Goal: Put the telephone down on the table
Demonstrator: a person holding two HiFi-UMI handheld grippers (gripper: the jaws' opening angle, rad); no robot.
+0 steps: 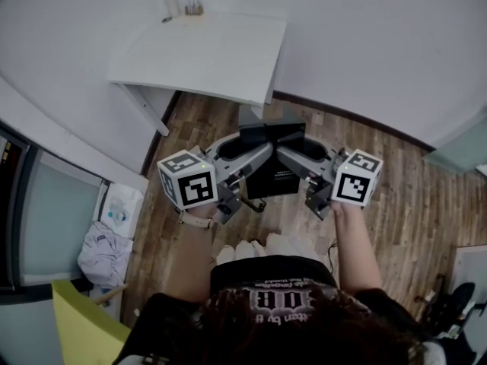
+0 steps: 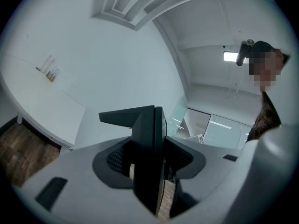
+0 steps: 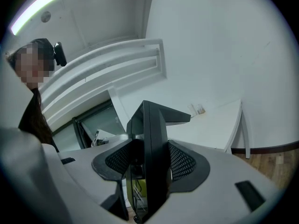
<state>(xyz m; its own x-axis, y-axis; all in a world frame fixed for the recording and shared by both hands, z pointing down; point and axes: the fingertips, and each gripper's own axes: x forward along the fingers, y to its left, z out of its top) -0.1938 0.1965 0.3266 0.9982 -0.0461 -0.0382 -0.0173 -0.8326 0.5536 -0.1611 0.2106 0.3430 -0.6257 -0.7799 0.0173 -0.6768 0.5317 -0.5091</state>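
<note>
Head view: left gripper (image 1: 245,144), right gripper (image 1: 298,144) clamp telephone (image 1: 274,179); upper edges hidden.

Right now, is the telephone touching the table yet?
Apart. The head view shows the telephone held up over the wooden floor, with a strip of floor showing between it and the white table.

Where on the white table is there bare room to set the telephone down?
Nearly the whole top of the table is bare: the middle, the near edge and the right side. Only the far left corner is taken, by a few small containers.
</note>
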